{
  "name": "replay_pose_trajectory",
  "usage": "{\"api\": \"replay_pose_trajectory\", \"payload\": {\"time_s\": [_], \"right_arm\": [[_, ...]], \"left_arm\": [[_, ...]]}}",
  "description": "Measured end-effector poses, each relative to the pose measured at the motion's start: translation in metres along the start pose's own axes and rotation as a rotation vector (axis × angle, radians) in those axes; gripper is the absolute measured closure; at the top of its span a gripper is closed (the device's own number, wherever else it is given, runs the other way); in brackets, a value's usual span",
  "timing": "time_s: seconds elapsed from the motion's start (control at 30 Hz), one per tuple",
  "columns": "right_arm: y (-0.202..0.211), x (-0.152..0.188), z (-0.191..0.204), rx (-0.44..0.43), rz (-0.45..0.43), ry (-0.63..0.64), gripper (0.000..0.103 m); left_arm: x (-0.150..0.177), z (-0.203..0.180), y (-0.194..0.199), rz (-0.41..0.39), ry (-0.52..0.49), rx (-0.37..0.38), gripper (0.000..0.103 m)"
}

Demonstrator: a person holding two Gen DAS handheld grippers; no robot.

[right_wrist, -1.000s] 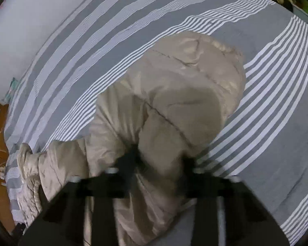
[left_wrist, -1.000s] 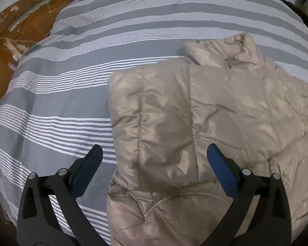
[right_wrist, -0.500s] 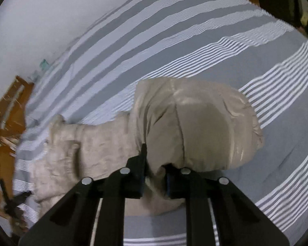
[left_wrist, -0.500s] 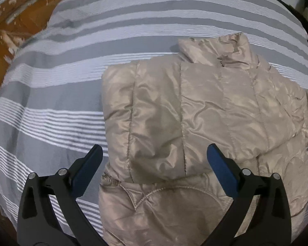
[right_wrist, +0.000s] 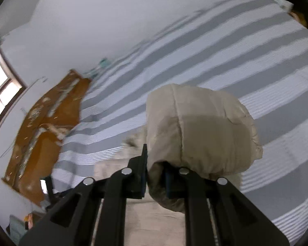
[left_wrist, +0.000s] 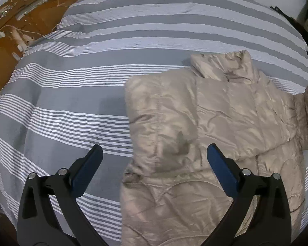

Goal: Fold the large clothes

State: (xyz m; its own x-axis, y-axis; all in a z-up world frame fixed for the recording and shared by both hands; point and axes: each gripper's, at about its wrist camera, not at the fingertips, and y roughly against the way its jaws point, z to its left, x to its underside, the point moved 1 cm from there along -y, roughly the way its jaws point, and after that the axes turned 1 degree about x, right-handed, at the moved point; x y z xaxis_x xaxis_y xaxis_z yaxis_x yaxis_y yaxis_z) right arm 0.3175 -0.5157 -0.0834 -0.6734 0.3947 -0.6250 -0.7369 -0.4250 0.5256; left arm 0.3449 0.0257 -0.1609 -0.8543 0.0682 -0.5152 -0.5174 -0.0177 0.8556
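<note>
Currently lying flat on the striped bedcover [left_wrist: 76, 110]: beige puffer jacket [left_wrist: 205, 123], collar [left_wrist: 225, 65] pointing toward the far side of the bed, hem nearest the left gripper [left_wrist: 154, 164], long axis running from hem to collar. Hovering just above the jacket's near left panel, fingers spread wide, gripping nothing. Clamping a bunched sleeve [right_wrist: 199, 127] of the same jacket: right gripper [right_wrist: 155, 176], pads pinched tight on the fabric, sleeve held up off the jacket's body on its right edge. Judging the right hand nearer the work, with the sleeve likely needing to cross toward the jacket's middle.
</note>
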Motion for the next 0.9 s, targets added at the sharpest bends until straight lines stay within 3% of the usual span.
{"api": "replay_pose_trajectory", "payload": {"time_s": [0.13,0.23,0.37,0.57,0.7,0.8,0.87,0.9], "right_arm": [[-0.003,-0.006,0.054,-0.113,-0.009,0.033,0.091],[-0.01,-0.004,0.09,-0.137,-0.001,0.088,0.091],[-0.046,0.019,0.1,-0.073,0.073,0.12,0.091],[-0.144,0.085,0.08,0.103,0.329,0.174,0.089],[-0.143,0.097,0.068,0.084,0.368,0.127,0.074],[-0.112,0.09,0.061,0.094,0.336,0.126,0.048],[-0.087,0.083,0.049,0.098,0.309,0.133,0.045],[-0.076,0.08,0.044,0.143,0.29,0.158,0.042]], "left_arm": [[-0.002,0.019,0.013,-0.034,0.003,-0.024,0.003],[-0.004,0.034,0.022,-0.054,0.011,-0.036,0.003],[-0.003,0.052,0.026,-0.061,0.034,-0.048,0.003],[0.01,0.066,0.02,-0.034,0.053,-0.067,0.003],[0.016,0.069,0.019,-0.024,0.038,-0.077,0.003],[0.018,0.066,0.018,-0.022,0.022,-0.08,0.003],[0.017,0.059,0.018,-0.021,0.017,-0.07,0.003],[0.017,0.054,0.019,-0.024,0.015,-0.058,0.003]]}}
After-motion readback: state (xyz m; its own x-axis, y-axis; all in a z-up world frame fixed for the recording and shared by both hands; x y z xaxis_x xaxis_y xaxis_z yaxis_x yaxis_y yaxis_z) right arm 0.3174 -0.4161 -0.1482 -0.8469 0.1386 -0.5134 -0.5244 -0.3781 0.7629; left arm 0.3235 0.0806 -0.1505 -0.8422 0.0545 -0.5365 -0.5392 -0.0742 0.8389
